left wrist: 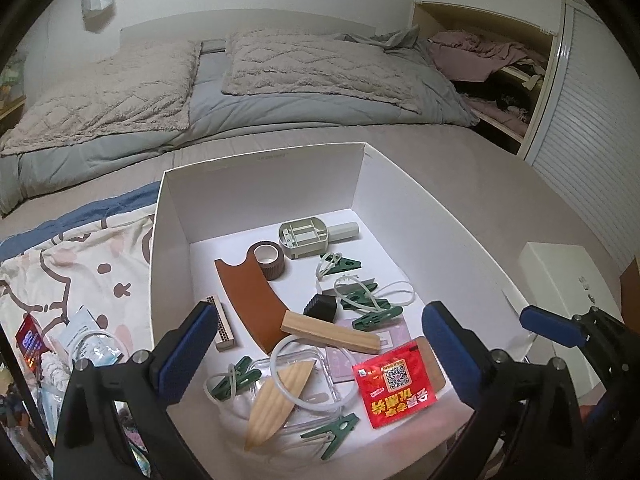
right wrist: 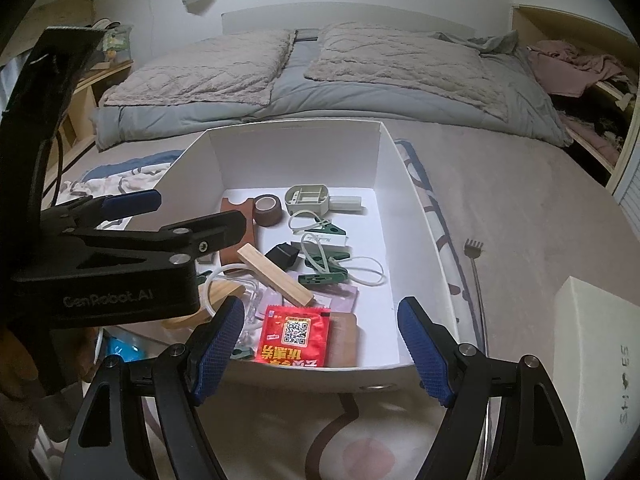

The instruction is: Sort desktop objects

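A white cardboard box (left wrist: 256, 160) on the bed holds mixed small items: a red QR-code packet (left wrist: 394, 386), a wooden block (left wrist: 330, 332), a pointed wooden piece (left wrist: 276, 400), a brown tape roll (left wrist: 269, 258), a brown leather piece (left wrist: 250, 300), a black cube (left wrist: 320, 306), a grey plastic part (left wrist: 306, 236) and several green clips. My left gripper (left wrist: 320, 356) hangs open over the box's near end, holding nothing. My right gripper (right wrist: 322, 346) is open and empty at the near wall, above the red packet (right wrist: 294, 330). The left gripper (right wrist: 180, 216) reaches in from the left.
A small white carton (right wrist: 592, 344) lies right of the box, with a metal back scratcher (right wrist: 474, 264) between them. Left of the box, a plastic bag (left wrist: 86, 340) and a red packet (left wrist: 28, 340) lie on the patterned blanket. Pillows (left wrist: 320, 64) lie beyond.
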Motion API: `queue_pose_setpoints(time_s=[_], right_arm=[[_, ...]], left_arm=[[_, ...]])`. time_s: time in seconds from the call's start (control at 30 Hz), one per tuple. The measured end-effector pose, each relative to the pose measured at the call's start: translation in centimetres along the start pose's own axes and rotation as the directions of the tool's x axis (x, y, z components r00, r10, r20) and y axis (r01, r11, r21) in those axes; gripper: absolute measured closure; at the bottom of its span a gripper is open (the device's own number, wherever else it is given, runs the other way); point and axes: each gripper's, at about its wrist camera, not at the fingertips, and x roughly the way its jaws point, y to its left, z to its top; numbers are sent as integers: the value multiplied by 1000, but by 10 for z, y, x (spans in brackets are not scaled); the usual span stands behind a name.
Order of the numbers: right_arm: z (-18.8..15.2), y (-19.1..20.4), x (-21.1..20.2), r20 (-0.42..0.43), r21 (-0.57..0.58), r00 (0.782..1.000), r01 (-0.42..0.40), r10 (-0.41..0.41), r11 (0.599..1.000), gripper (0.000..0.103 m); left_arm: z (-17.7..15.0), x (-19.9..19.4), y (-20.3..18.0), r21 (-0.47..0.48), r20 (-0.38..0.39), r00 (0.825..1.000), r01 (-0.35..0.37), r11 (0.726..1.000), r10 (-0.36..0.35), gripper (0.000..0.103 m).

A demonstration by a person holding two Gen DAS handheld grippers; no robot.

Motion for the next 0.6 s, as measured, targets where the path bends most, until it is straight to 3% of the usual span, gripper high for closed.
queue_pose_setpoints(time_s=[0.37, 0.6], right_arm=[[0, -2, -14, 23, 17, 1000, 18, -18, 1000, 24], [3, 4, -35, 91, 14, 996, 6, -7, 1000, 24]], left_arm=[[0, -26, -1, 6, 35, 999, 3, 1000, -4, 0], [2, -55, 4, -3, 79, 997, 1, 1000, -1, 0]])
